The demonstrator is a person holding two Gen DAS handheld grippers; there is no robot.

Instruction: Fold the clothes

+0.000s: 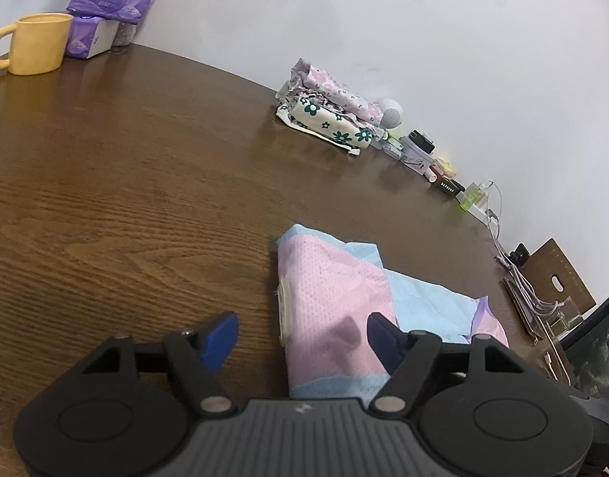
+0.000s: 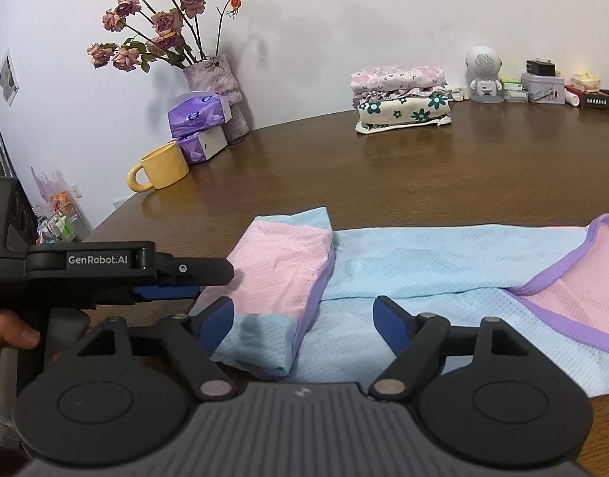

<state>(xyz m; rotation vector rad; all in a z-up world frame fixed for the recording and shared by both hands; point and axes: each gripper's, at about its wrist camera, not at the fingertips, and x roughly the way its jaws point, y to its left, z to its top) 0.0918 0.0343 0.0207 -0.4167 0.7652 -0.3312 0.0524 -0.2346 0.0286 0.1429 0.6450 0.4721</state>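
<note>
Both grippers stood wide open, holding nothing: the left gripper [image 1: 302, 338] hovered over the folded pink-and-blue garment's [image 1: 336, 298] edge, while the right gripper [image 2: 304, 320] hung just above its spread cloth on the table [image 2: 384, 179].

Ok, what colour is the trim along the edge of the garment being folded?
Purple trim on the pink and light blue garment; clearest in the right wrist view.

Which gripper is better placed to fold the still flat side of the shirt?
Probably the right gripper: it is open above the shirt, next to the flat side with the purple edge. The left gripper is open over the already folded side.
</note>
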